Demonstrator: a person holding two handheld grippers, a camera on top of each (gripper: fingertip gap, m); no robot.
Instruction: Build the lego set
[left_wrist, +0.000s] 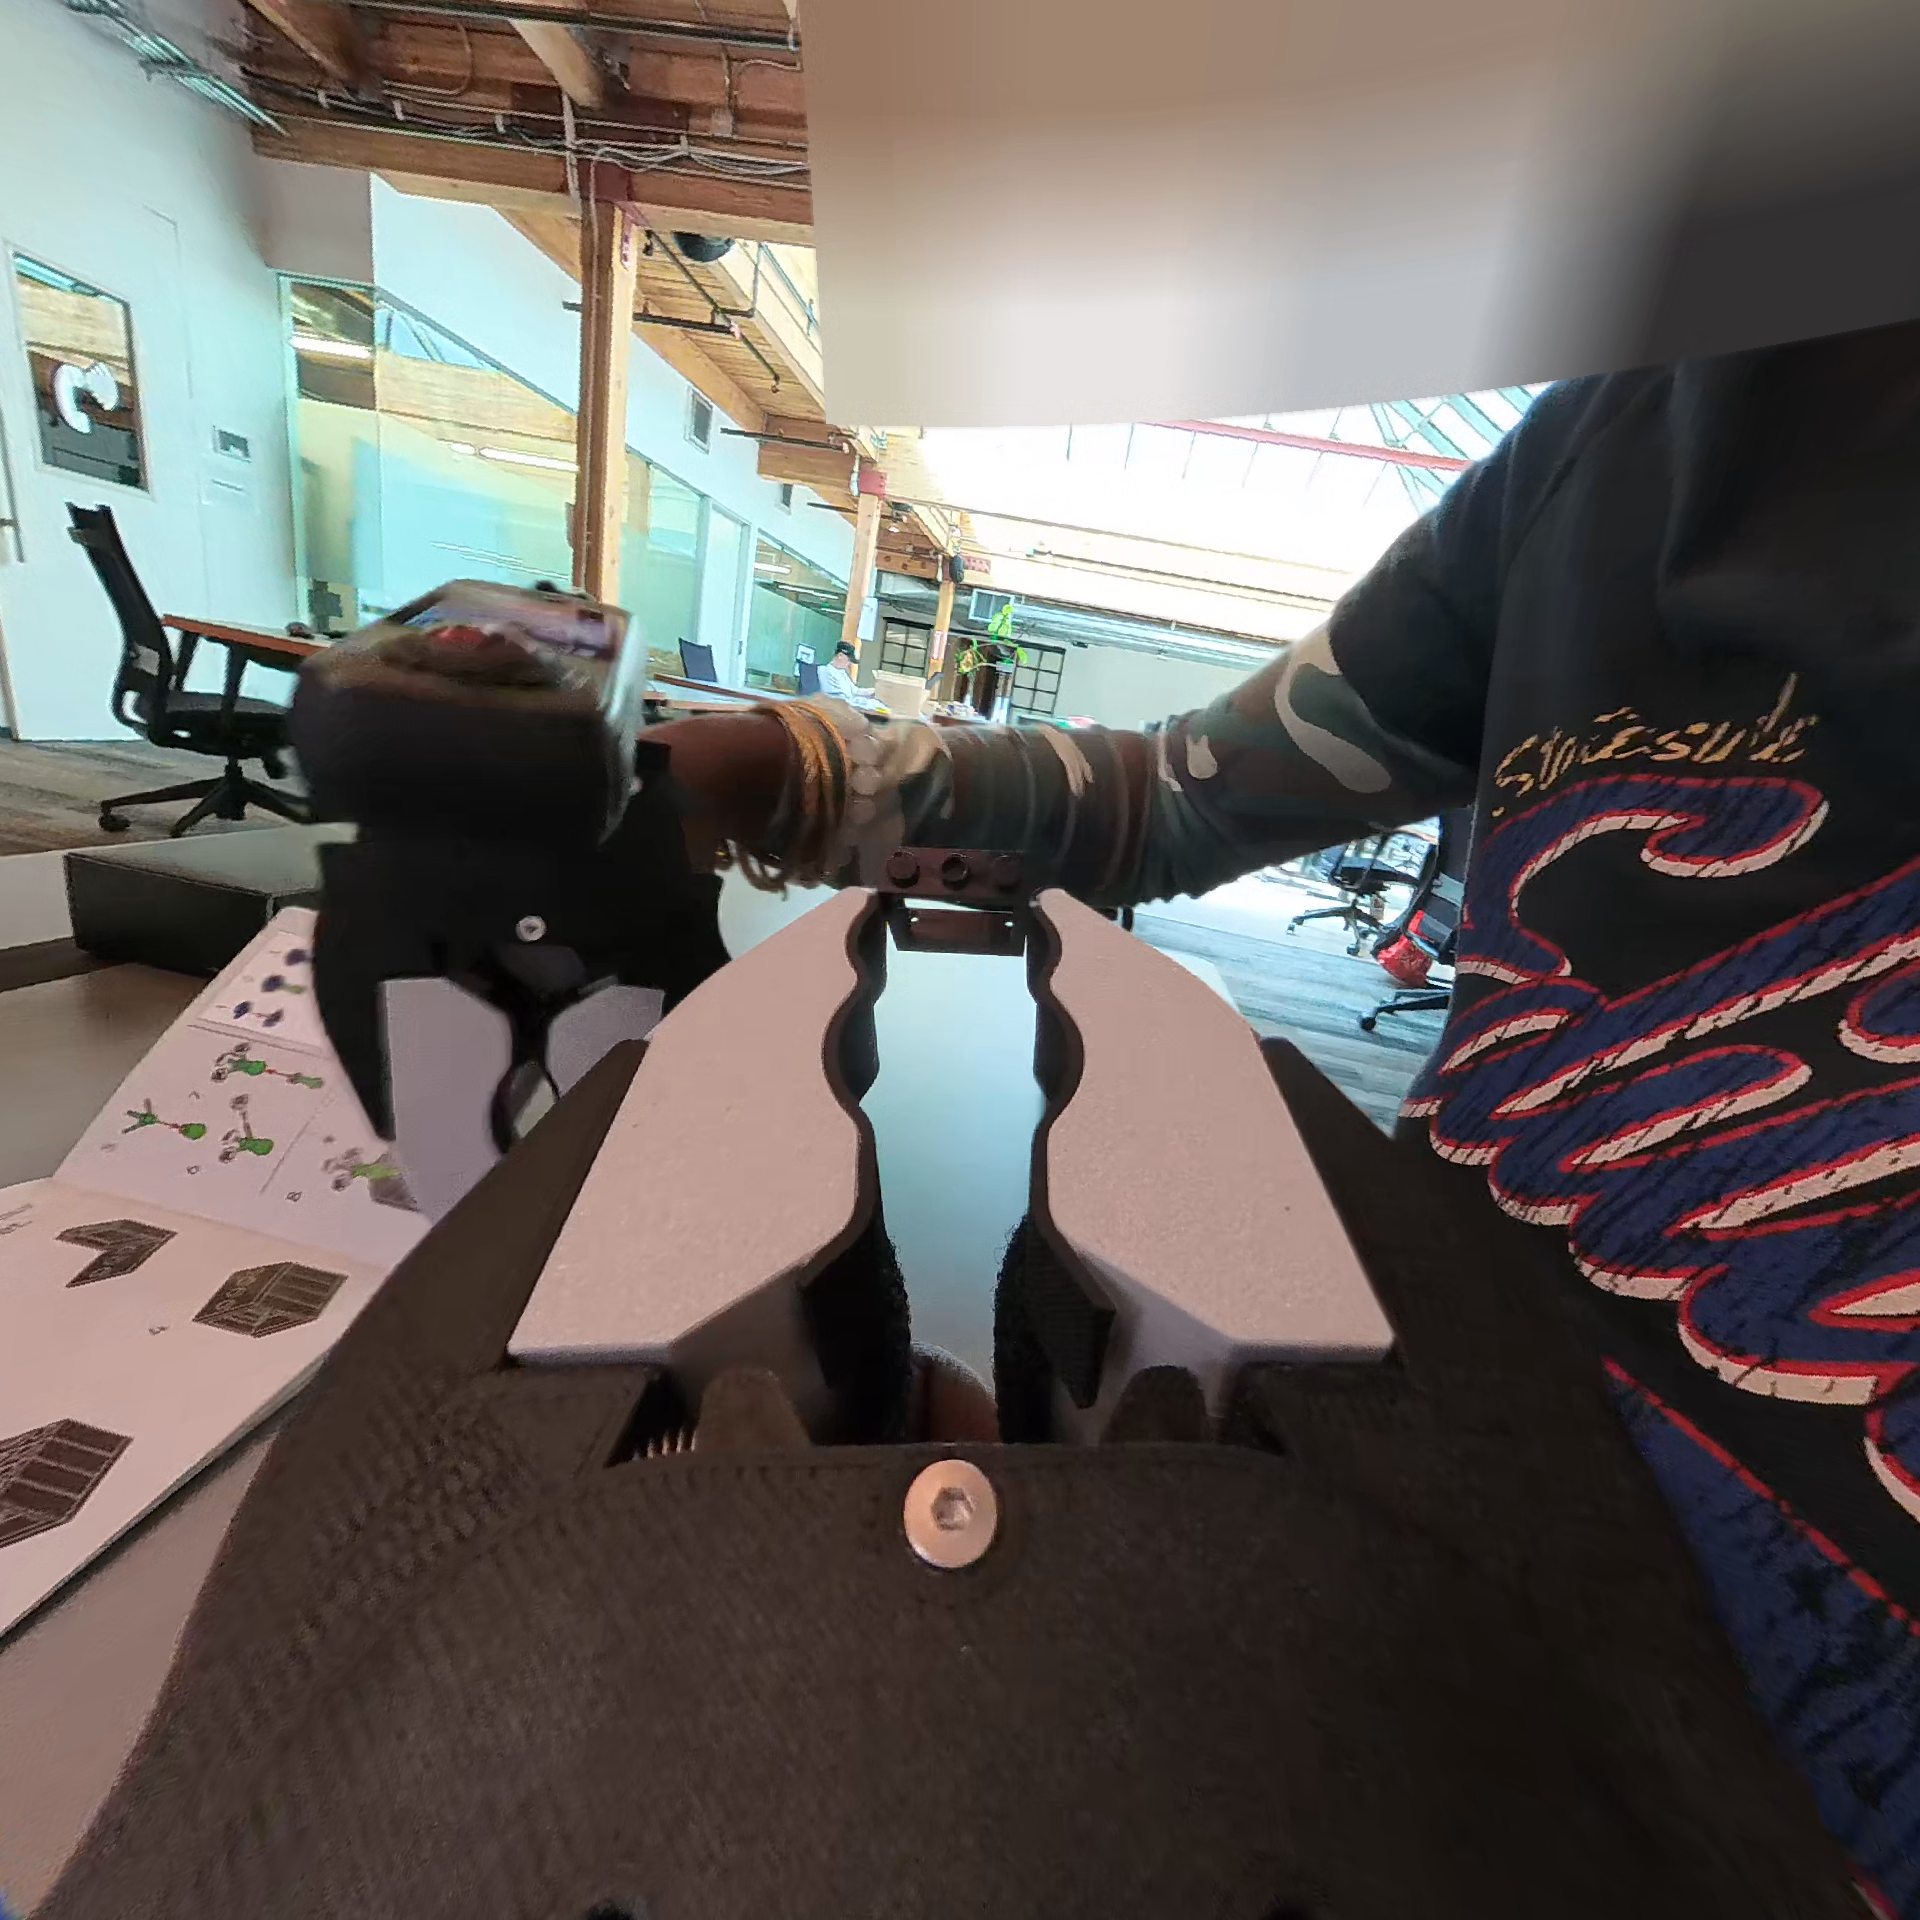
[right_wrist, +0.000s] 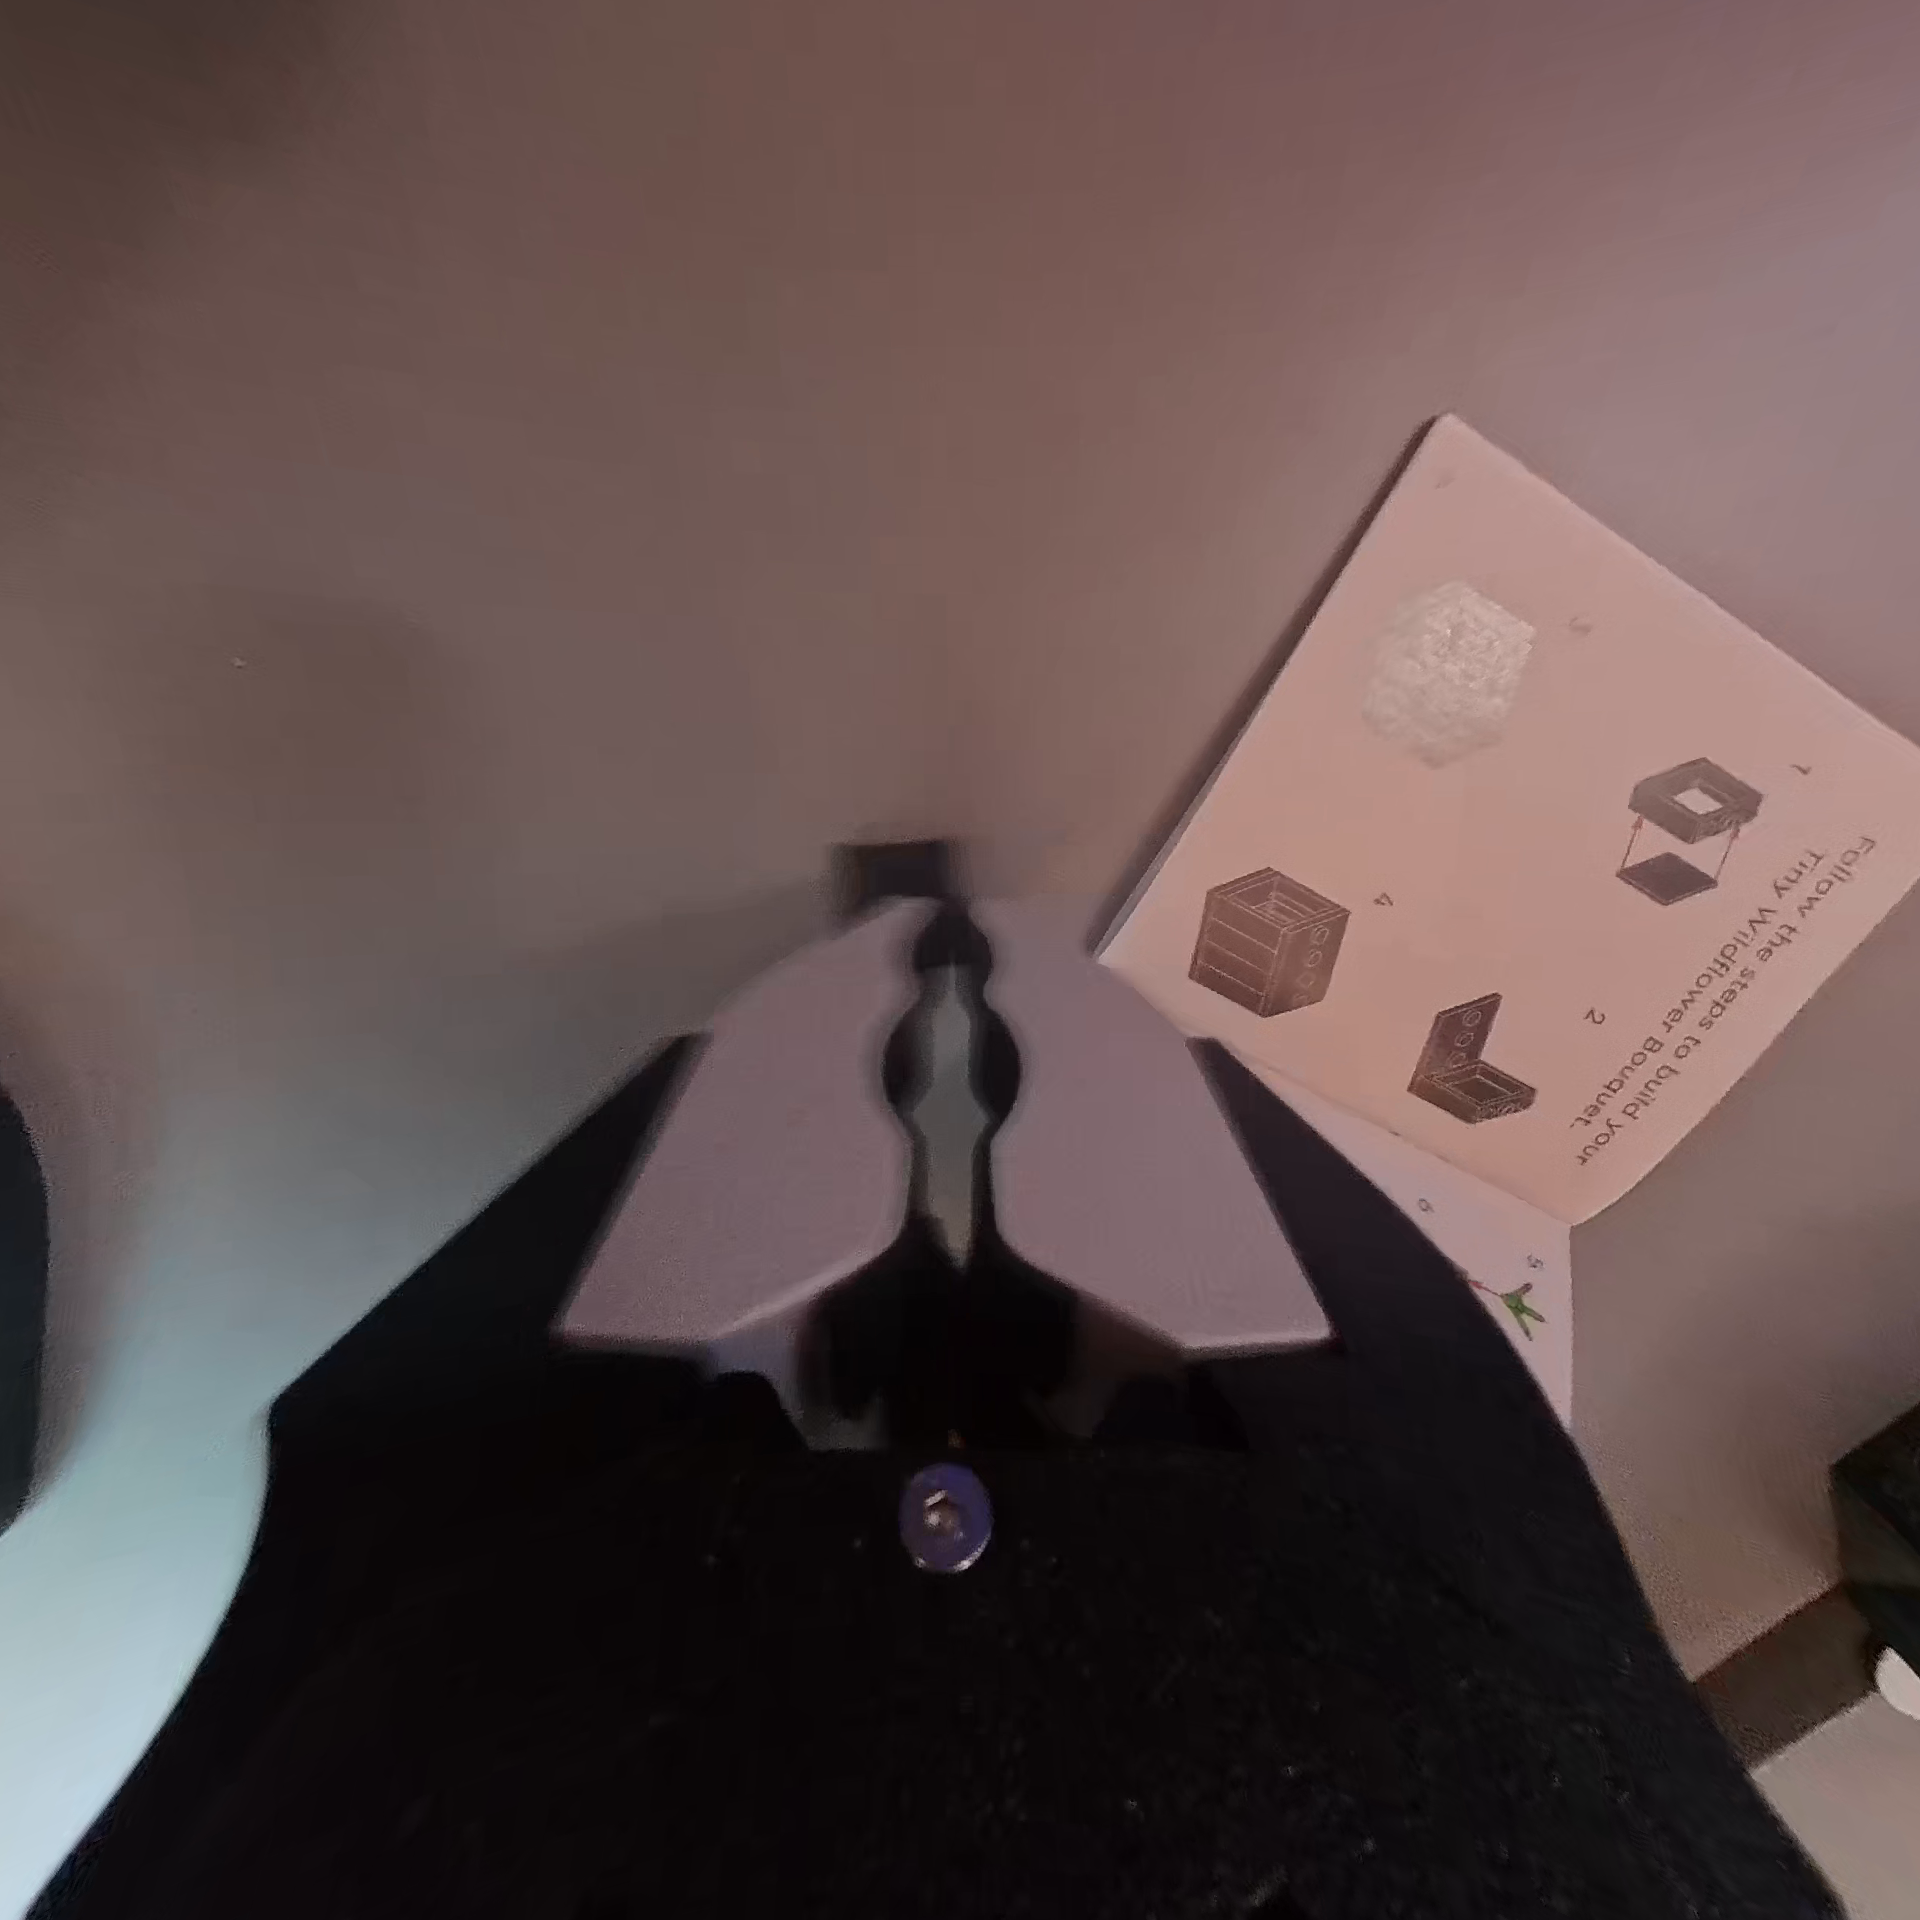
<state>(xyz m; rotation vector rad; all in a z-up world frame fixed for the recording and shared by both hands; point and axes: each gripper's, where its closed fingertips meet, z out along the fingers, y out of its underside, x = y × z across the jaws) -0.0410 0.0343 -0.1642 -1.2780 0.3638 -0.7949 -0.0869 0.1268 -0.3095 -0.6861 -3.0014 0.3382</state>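
Left claw is clamping a dark studded lego piece at its tips, held up off the table. Right claw is pinching a small dark piece too, blurry tho. Prob light, rigid, slippery plastic, so grip flat sides. Instruction booklet lying nearby.

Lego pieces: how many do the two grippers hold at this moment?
2. One dark studded piece sits between the left gripper's fingertips. One small dark piece, blurred, is at the right gripper's tips. Others may be out of view.
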